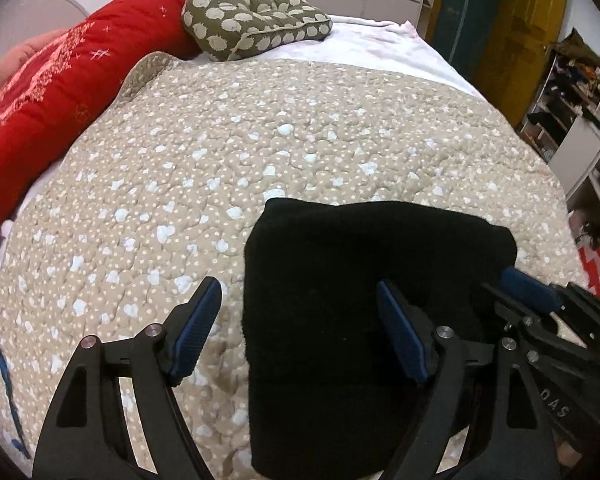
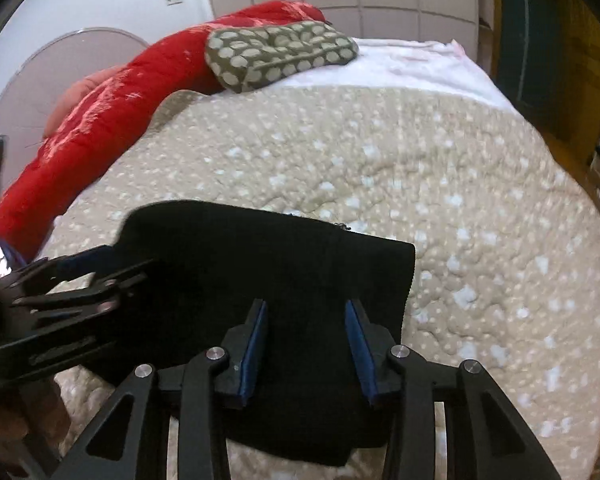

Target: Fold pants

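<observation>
Your left gripper (image 1: 300, 328) hovers with its fingers (image 1: 198, 320) spread wide apart, holding nothing: one blue pad sits over the bare quilt (image 1: 260, 140), the other over the black pants (image 1: 340, 280), so the pants' left edge runs between them. Your right gripper (image 2: 306, 344) also has its fingers (image 2: 256, 344) apart, a clear gap showing between the blue pads, with only black cloth seen below; whether they touch the fabric you cannot tell. The pants (image 2: 268, 264) lie folded into a compact dark block on the near part of the bed, resting on the beige quilt (image 2: 420, 160) dotted with white shapes. In the left wrist view the right gripper (image 1: 540, 296) comes in from the right edge, its blue pad at the pants' right side. In the right wrist view the left gripper (image 2: 72, 276) reaches in from the left, its tips at the pants' far left corner. That view is somewhat blurred. Farther up the bed, a rolled red blanket (image 1: 60, 92) runs along the left side, and an olive cushion (image 1: 256, 24) with pale spots sits beside it on the white sheet (image 1: 380, 40). Shelves (image 1: 580, 120) crowded with items stand to the right of the bed.
</observation>
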Demonstrator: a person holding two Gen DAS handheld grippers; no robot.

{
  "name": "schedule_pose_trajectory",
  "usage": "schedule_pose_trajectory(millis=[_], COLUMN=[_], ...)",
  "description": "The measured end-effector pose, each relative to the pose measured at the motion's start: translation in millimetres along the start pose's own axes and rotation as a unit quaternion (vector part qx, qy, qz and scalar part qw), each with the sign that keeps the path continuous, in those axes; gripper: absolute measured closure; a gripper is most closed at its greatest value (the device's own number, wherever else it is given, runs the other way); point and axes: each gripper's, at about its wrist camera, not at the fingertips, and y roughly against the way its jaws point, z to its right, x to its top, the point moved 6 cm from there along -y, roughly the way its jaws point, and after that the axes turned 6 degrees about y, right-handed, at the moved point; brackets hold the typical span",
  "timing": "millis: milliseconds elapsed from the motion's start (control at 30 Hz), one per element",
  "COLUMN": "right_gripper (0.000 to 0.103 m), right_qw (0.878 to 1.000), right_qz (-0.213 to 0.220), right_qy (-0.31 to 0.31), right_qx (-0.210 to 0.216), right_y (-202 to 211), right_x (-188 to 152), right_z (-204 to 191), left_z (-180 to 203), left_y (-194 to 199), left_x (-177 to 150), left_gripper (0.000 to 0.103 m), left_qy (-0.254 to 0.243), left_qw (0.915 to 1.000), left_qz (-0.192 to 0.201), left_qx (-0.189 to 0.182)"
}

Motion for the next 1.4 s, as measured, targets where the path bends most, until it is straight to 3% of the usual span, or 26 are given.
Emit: schedule_pose_trajectory(millis=[133, 300, 433, 667, 900, 1067, 1400], right_gripper=[0.064, 0.064, 0.064, 0.063, 0.061, 0.06, 0.059], right_qw=[1.0, 1.0, 1.0, 1.0, 0.999, 0.999, 0.998], right_qz=[-0.006, 0.01, -0.002, 0.008, 0.044, 0.041, 0.049], right_qy=[0.004, 0.013, 0.02, 0.029, 0.003, -0.015, -0.017], right_qx=[0.003, 0.026, 0.012, -0.009, -0.02, -0.028, -0.036], right_y=[5, 43, 34, 38, 69, 75, 95], right_x=[2, -9, -38, -36, -29, -37, -53], right_z=[-1, -16, -23, -28, -25, -25, -34], left_z=[1, -3, -2, -4, -6, -7, -9], left_y=[0, 0, 0, 12, 38, 58, 86], left_x=[0, -1, -5, -12, -33, -49, -75], left_gripper=[0.022, 0.022, 0.02, 0.02, 0.02, 0.02, 0.02], left_qy=[-0.004, 0.008, 0.017, 0.036, 0.027, 0.008, 0.011], left_qw=[1.0, 0.9999, 0.9998, 0.9992, 0.9994, 0.9983, 0.9969], left_qz=[0.001, -0.002, -0.003, -0.001, 0.023, 0.05, 0.069], left_qx=[0.004, -0.007, -0.01, -0.016, 0.002, 0.028, 0.036])
